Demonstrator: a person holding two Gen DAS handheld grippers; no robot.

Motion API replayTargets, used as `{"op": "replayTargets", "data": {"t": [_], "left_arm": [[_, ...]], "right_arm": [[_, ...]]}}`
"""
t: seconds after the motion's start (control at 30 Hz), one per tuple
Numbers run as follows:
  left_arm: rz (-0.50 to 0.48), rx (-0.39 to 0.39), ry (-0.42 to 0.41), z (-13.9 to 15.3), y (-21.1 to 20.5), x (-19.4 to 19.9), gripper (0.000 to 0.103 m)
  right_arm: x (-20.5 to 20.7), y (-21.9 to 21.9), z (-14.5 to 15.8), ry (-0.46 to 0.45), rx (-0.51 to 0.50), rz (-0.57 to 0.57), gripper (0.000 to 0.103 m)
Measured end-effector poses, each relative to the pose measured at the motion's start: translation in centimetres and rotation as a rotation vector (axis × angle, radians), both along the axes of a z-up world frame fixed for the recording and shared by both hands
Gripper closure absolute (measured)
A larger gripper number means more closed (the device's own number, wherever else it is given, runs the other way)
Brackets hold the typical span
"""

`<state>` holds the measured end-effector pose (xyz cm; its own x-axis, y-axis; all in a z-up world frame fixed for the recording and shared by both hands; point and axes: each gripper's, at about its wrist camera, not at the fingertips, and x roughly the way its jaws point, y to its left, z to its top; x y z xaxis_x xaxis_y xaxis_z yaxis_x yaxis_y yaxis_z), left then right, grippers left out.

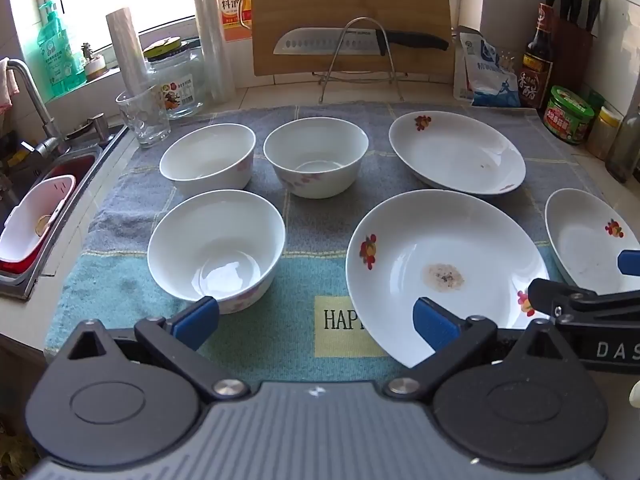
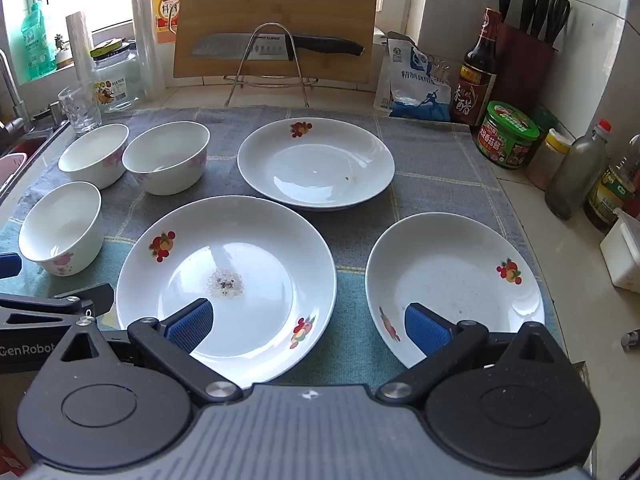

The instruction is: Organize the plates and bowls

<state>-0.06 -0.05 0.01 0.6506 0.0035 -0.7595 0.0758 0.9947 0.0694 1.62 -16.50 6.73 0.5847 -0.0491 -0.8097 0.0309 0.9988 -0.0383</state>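
Hovering over the towel (image 1: 132, 280), left gripper (image 1: 316, 322) spread wide, nothing between the blue pads (image 1: 196, 320). Right gripper (image 2: 308, 326) likewise released, empty, held low above the gap between two plates.

Three bowls grouped on the left half of the towel: near bowl (image 1: 216, 248) closest to the left gripper's left pad, far-left bowl (image 1: 208, 158) and centre bowl (image 1: 316, 156) just beside each other behind it. All upright, apart from the plates.

Three plates on the right half: stained plate (image 2: 256, 248) in the middle front, speckled residue at its centre; far plate (image 2: 316, 162) behind it, near but not touching; right plate (image 2: 452, 280) at the towel's right edge, faint smears inside. Nothing stacked.

Behind: cutting board (image 2: 276, 4) leaning on the wall, knife (image 2: 276, 46) across a wire rack (image 2: 264, 72). Glass (image 1: 142, 116) and jar (image 1: 176, 76) back left; sink (image 1: 44, 208) beyond the towel's left edge. Vinegar bottle (image 2: 478, 68) and green-lidded tub (image 2: 508, 134) back right.
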Motion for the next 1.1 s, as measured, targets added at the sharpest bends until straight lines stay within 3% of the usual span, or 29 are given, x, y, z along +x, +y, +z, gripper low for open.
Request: {"op": "replayTargets", "data": {"t": [1.1], "left_arm": [[-0.001,0.004,-0.001,0.84,-0.04,-0.04,0.001]], "right_arm": [[-0.22,-0.21,-0.01,-0.003,0.004,0.001,0.000]]}}
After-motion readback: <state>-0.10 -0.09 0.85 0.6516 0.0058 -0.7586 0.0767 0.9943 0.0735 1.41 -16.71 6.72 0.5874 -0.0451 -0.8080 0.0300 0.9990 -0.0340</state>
